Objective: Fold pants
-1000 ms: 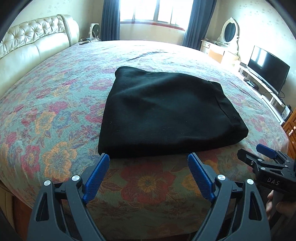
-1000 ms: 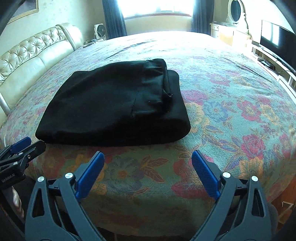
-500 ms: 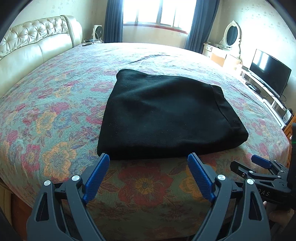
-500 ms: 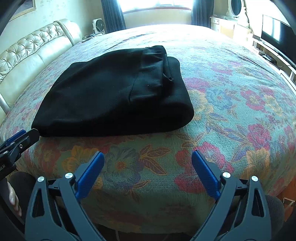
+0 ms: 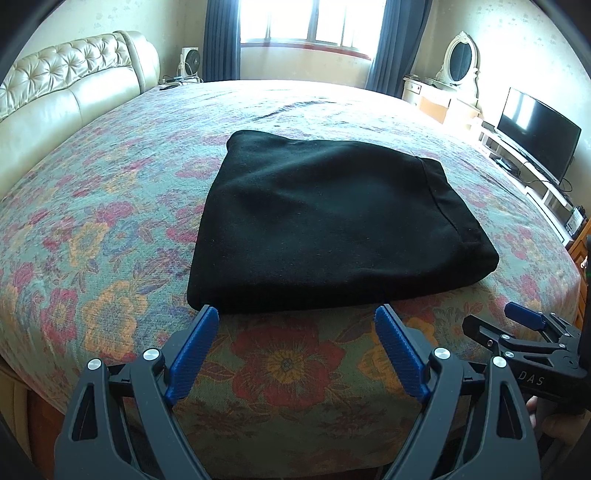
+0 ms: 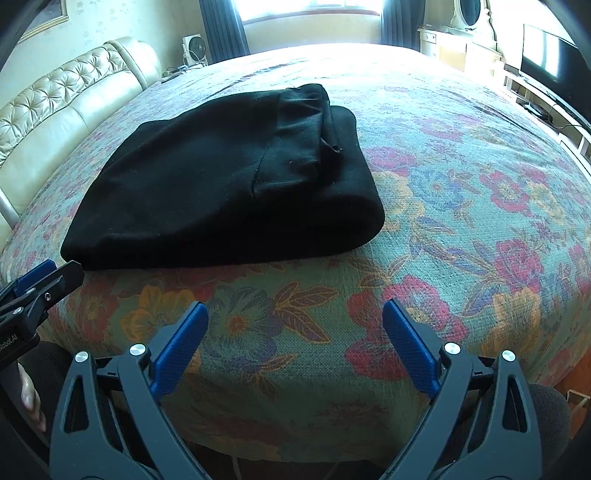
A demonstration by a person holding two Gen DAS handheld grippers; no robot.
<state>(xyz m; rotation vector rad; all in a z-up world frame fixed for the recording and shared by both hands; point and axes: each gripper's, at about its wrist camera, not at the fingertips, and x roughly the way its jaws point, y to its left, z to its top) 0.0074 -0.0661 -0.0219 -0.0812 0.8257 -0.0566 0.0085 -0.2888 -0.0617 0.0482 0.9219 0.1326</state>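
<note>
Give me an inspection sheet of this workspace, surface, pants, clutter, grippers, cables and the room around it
Surface: bed with a floral bedspread, slightly wrinkled toward the far side.
Job's things: black pants folded into a compact stack near the front edge of the bed, waistband end on the right.
Clutter: nothing seen on the bed beside the pants.
Grippers: left gripper and right gripper both with jaws wide apart, holding nothing, short of the pants.
Cables: a cord by the TV stand.
Surroundings: tufted headboard, window with dark curtains, fan, vanity mirror, television.
</note>
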